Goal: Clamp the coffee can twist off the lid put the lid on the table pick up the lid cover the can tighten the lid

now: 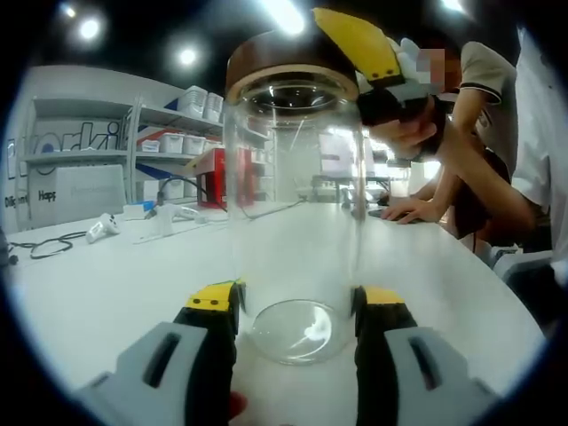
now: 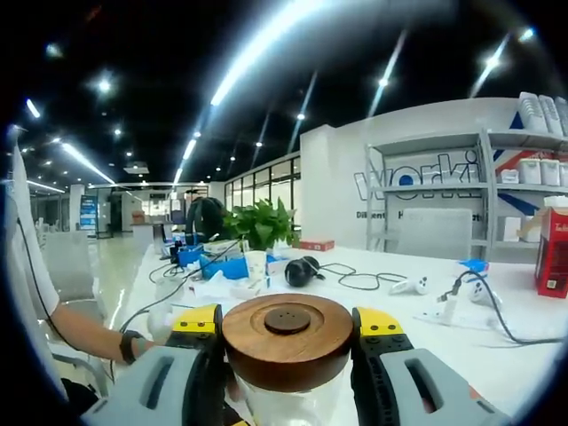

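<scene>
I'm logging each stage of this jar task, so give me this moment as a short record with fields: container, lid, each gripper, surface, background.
container: clear glass coffee can, upright, looks empty
lid: round wooden lid, on the can's mouth
left gripper: left gripper, jaws on either side of the can's base, clamping it
right gripper: right gripper, jaws closed on the lid's rim from above
surface: white table
background: shelving with white boxes; potted plant; person seated at the table's far side
</scene>
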{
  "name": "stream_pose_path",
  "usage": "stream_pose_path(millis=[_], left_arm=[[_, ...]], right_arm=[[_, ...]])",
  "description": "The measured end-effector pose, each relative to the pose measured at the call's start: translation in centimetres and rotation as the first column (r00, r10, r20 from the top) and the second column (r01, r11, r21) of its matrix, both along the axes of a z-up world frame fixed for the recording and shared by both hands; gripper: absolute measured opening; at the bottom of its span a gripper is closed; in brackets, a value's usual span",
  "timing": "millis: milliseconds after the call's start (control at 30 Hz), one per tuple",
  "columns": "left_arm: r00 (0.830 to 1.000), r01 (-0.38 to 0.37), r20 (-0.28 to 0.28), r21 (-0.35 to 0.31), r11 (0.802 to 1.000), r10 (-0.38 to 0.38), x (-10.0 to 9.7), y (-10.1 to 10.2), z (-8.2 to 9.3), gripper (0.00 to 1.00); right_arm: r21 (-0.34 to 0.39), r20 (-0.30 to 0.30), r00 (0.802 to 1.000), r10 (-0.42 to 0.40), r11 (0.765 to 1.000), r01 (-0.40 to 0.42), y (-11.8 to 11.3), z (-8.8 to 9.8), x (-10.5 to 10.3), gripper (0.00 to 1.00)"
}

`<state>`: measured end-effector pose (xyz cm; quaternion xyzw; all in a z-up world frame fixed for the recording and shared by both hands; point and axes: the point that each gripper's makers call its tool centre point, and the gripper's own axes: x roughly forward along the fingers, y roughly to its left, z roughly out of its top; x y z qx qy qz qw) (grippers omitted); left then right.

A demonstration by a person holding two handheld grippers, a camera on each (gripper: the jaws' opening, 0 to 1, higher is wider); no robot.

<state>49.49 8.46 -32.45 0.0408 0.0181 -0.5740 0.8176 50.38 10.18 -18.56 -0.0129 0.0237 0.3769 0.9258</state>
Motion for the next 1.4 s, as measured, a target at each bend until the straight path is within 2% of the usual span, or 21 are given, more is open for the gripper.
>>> stream_pose_path(millis=[633, 1067, 1400], left_arm=[[1.000, -0.002, 0.001, 0.001, 1.000, 0.002, 0.01, 0.06, 0.01, 0.43], [1.000, -0.007, 0.000, 0.001, 1.000, 0.007, 0.13, 0.10, 0.01, 0.43], [1.000, -0.008, -0.002, 0.000, 1.000, 0.008, 0.15, 0.08, 0.01, 0.43]], right_arm=[[0.002, 0.006, 0.991, -0.132, 0.991, 0.132, -0.18, 0.02, 0.00, 0.52], [-0.002, 0.007, 0.961, -0.278, 0.961, 0.278, -0.61, -0.07, 0.50, 0.52], [-0.002, 0.013, 0.945, -0.326, 0.945, 0.326, -0.83, -0.12, 0.59, 0.52]])
